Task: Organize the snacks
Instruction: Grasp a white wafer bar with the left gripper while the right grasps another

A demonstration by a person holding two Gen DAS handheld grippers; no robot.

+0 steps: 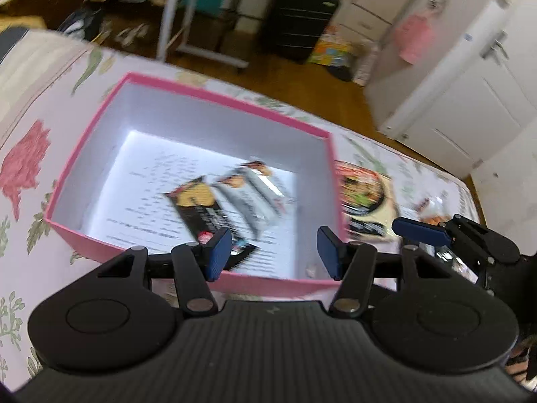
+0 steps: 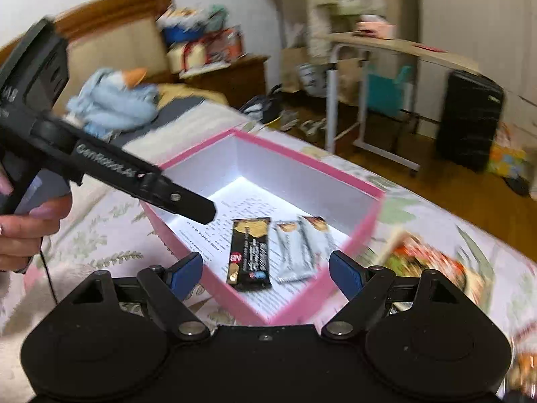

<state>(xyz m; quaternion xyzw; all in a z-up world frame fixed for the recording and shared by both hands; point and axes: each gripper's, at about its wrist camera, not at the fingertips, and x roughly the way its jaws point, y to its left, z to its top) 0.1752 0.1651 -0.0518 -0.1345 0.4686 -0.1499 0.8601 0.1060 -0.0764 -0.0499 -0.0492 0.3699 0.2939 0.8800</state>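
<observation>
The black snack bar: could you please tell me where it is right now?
In the right wrist view, the black snack bar lies flat on the floor of the open pink box, directly left of two silver bars, near the box's front corner.

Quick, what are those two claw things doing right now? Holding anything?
Left gripper: open, holding nothing, above the pink box.
Right gripper: open, holding nothing, also near the box.
</observation>
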